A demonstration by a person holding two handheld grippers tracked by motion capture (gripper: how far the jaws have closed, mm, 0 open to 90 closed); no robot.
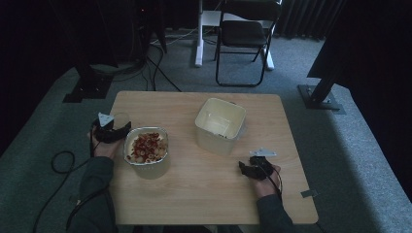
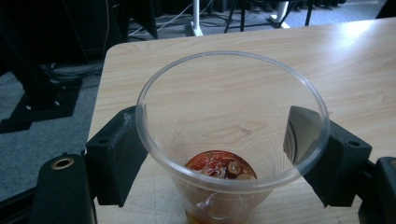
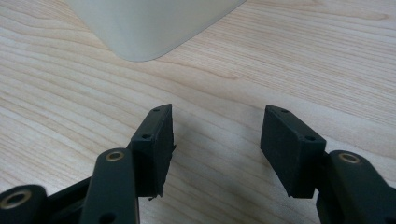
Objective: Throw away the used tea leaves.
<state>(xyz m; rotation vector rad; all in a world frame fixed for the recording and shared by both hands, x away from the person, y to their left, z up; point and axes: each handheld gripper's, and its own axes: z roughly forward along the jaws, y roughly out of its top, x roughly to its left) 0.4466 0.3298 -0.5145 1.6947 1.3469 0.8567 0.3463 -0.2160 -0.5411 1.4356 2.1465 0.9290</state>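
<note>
Inside clear cup, reddish contents half-hidden

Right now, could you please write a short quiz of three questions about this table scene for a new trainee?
1. True or false: the left gripper is shut on the clear plastic cup.
2. What stands nearest ahead of the right gripper? A) a red mug B) the cream tub C) a spoon
3. What lies in the bottom of the cup?

Key:
1. True; both pads press its wall.
2. B
3. A few red and pale bits, like those in the foil-rimmed bowl.
</note>
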